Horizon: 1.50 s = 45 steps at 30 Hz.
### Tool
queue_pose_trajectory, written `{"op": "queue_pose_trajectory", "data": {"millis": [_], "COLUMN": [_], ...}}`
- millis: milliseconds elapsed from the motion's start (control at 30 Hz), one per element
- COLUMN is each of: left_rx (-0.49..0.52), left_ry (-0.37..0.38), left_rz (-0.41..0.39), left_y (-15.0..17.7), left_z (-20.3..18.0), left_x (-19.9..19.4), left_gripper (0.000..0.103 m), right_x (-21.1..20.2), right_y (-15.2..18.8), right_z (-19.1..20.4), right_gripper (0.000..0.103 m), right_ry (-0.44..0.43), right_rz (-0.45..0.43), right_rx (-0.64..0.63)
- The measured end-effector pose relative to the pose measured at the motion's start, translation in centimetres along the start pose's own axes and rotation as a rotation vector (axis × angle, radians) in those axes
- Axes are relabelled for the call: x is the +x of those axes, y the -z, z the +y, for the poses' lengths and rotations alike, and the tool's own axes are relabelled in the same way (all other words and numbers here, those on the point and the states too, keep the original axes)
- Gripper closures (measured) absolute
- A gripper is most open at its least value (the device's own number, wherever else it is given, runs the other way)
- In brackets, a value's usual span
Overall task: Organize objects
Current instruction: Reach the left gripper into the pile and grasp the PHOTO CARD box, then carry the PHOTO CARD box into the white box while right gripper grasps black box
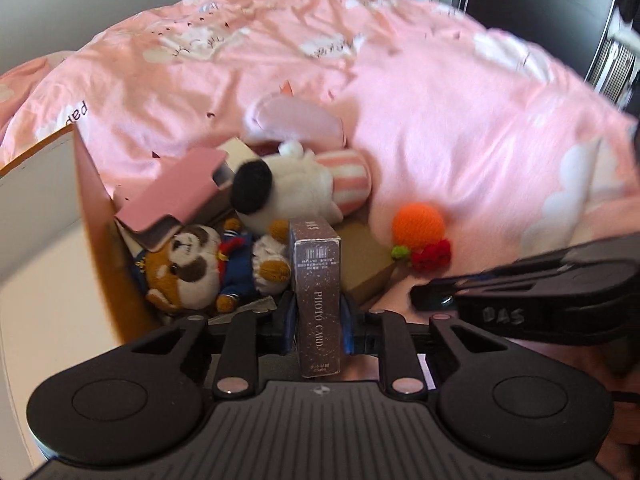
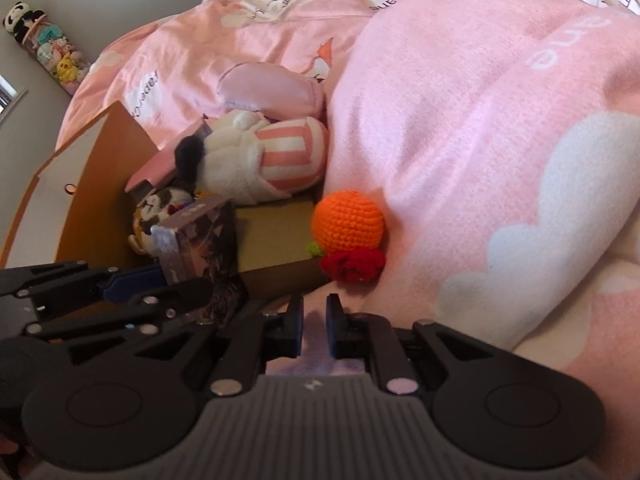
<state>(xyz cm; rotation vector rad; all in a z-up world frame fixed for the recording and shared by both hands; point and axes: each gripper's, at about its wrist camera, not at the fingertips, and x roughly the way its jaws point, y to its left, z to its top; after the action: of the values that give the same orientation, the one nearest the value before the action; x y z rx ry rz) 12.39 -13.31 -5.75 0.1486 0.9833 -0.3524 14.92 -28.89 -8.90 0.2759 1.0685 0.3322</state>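
My left gripper (image 1: 318,312) is shut on a brown photo card box (image 1: 318,292) and holds it upright over the open cardboard box (image 1: 92,216); the card box also shows in the right wrist view (image 2: 196,240). Inside the cardboard box lie a brown-and-white dog plush (image 1: 188,268), a white plush with a black ear (image 1: 280,188) and a pink carton (image 1: 172,196). My right gripper (image 2: 314,320) is empty, its jaws a narrow gap apart, just below an orange crocheted ball with red trim (image 2: 348,232) on the bedding. The right gripper appears in the left view (image 1: 432,296).
Pink cloud-print bedding (image 2: 460,120) rises in a fold to the right of the cardboard box. A pink pouch (image 2: 268,88) lies behind the plush toys. A tube of small plush toys (image 2: 44,44) stands at the far left wall.
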Motion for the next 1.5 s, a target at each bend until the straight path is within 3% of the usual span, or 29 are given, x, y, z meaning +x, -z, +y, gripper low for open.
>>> {"op": "queue_pose_trajectory", "data": {"millis": [133, 333, 533, 700, 933, 1000, 1200, 1367, 1500], "left_rx": [-0.058, -0.203, -0.333, -0.480, -0.638, -0.664, -0.671, -0.687, -0.695], "left_ry": [0.034, 0.080, 0.047, 0.015, 0.087, 0.107, 0.133, 0.170, 0.187], "left_rz": [-0.044, -0.115, -0.144, -0.097, 0.039, 0.075, 0.119, 0.137, 0.159], "left_y": [-0.5, -1.4, -1.4, 0.2, 3.3, 4.1, 4.8, 5.3, 5.4], "left_z": [1.4, 5.2, 9.8, 14.9, 19.6, 19.9, 19.5, 19.8, 19.8], "left_x": [-3.1, -8.1, -11.2, -10.6, -6.4, -5.0, -2.8, -2.0, -1.2], "left_gripper": [0.078, 0.078, 0.078, 0.078, 0.078, 0.078, 0.078, 0.078, 0.078], "right_x": [0.3, 2.1, 5.2, 7.8, 10.8, 11.2, 10.3, 7.6, 5.2], "right_y": [-0.3, -0.6, -0.9, -1.5, -1.7, -1.7, -1.6, -1.7, -1.6], "right_z": [1.2, 3.7, 5.6, 6.2, 5.8, 5.5, 6.3, 6.9, 7.5], "right_gripper": [0.086, 0.068, 0.051, 0.041, 0.031, 0.031, 0.047, 0.065, 0.066], "right_ry": [-0.082, -0.169, -0.188, -0.211, -0.277, -0.291, -0.266, -0.237, -0.210], "right_rz": [0.035, 0.096, 0.148, 0.188, 0.242, 0.245, 0.215, 0.136, 0.077], "right_rx": [-0.013, -0.034, -0.064, -0.054, 0.008, 0.036, 0.001, -0.031, -0.055]}}
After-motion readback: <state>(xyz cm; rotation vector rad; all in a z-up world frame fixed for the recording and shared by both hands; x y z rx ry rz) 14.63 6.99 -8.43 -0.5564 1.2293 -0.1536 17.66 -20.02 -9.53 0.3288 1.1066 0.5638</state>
